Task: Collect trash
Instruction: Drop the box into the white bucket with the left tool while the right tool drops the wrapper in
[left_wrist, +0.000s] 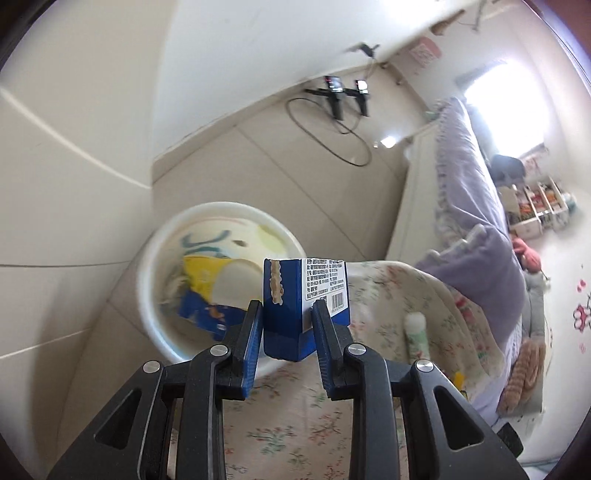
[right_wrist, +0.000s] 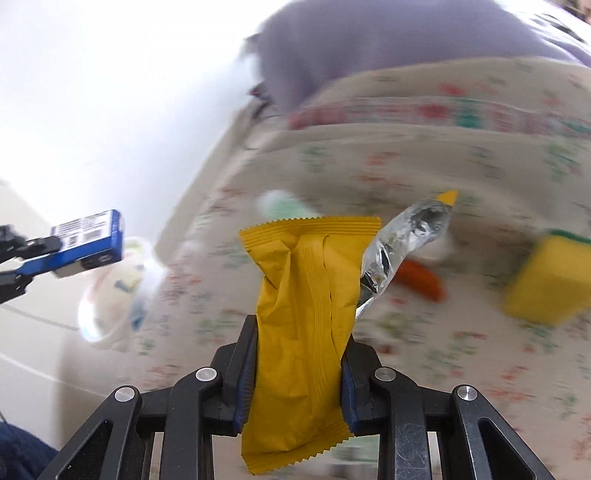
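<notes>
My left gripper is shut on a small blue carton with a white label, held at the bed's edge just right of a white trash bin on the floor. The bin holds yellow and blue wrappers. In the right wrist view the left gripper and carton show at far left, above the blurred bin. My right gripper is shut on a yellow snack wrapper with a torn silver flap, held over the floral bedsheet.
On the bed lie a yellow sponge, an orange item and a white-green tube. A purple blanket covers the bed's far part. Tripods and a cable sit on the tiled floor by the wall.
</notes>
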